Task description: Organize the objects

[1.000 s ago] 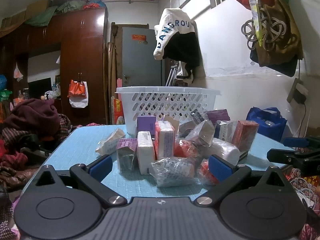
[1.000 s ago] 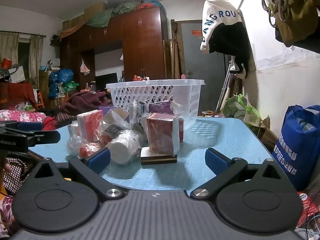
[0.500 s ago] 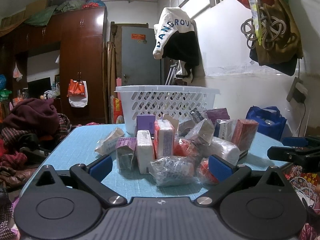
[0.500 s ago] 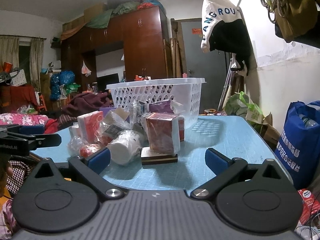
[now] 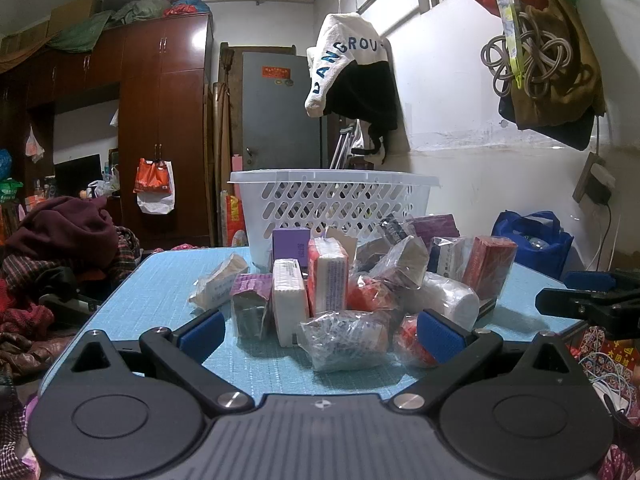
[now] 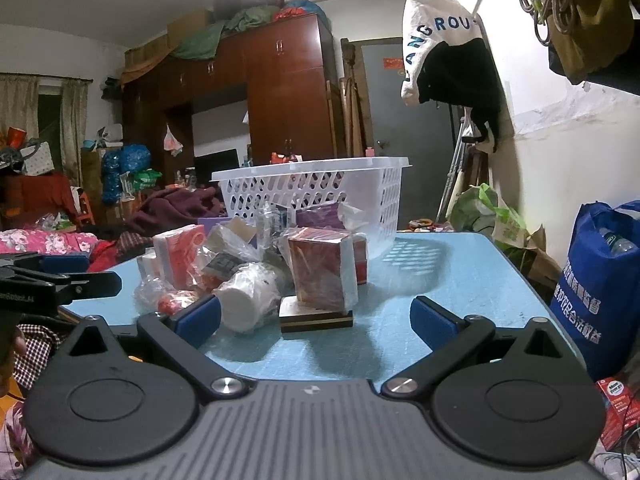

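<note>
Blue table (image 5: 152, 280) holds wrapped packets (image 5: 348, 280) masking the basket (image 5: 336, 196); both grippers' fingers (image 5: 202, 330) spread wide, empty.

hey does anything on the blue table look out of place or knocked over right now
Yes. The white roll lies on its side, and a red box stands perched on a flat striped box. The packets sit in a loose heap in front of the white basket, not in it.

Hanging white garment (image 6: 436, 32) reads "ANGROU"
</note>
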`<state>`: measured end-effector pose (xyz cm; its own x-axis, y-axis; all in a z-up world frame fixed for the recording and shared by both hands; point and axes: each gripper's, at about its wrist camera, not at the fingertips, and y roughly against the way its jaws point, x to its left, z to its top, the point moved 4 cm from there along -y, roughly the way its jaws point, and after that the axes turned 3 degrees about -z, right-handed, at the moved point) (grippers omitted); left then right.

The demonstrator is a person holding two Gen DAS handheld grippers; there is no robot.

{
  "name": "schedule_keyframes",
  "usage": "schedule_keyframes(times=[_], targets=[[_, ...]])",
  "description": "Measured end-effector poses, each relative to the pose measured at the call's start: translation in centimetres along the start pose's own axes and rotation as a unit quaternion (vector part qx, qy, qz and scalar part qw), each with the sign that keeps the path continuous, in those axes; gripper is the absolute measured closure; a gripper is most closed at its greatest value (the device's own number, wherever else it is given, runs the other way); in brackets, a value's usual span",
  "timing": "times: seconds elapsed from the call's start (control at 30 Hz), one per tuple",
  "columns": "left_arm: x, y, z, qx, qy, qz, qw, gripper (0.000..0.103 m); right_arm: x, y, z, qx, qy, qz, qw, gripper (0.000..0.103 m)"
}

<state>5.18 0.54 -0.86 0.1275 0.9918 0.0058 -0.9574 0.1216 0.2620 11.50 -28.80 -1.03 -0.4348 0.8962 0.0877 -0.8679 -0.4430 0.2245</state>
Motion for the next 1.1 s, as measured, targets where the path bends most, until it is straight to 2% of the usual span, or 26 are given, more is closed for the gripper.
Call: schedule_keyframes(times=[0.53,0.7,0.87,0.97,1.03,1.1], targets=[[0.6,-0.3,-0.3,0.002,0.000,0.004,1.0000,0.000,-0.4,-0.3,0.1,-0.005,-0.009,-0.002,1.000,0.000],[2.6,-1.5,0.0,0.002,0.029,0.006,0.9996,0.002,-0.7,-1.4,0.6,-0.006,-0.018,0.003,1.000,0.000],[2.5,-3.9,1.1,0.001,0.034,-0.014,0.9993,0.010,-0.6,-3.0,1.5,-0.010,-0.019,0.001,1.000,0.014],[2.1,-5.5,1.5,0.008,0.029,-0.021,0.9993,0.018,-0.2,-3.9,1.7,-0.008,-0.013,-0.002,1.000,0.019],[1.8,-6.3,1.7,0.010,0.030,-0.025,0.9992,0.019,0.0,-4.3,1.8,-0.006,-0.007,-0.005,1.000,0.019],[1.6,-6.6,1.7,0.009,0.023,-0.018,0.9995,0.022,0.2,-4.8,1.8,-0.002,-0.003,-0.010,1.000,0.025]])
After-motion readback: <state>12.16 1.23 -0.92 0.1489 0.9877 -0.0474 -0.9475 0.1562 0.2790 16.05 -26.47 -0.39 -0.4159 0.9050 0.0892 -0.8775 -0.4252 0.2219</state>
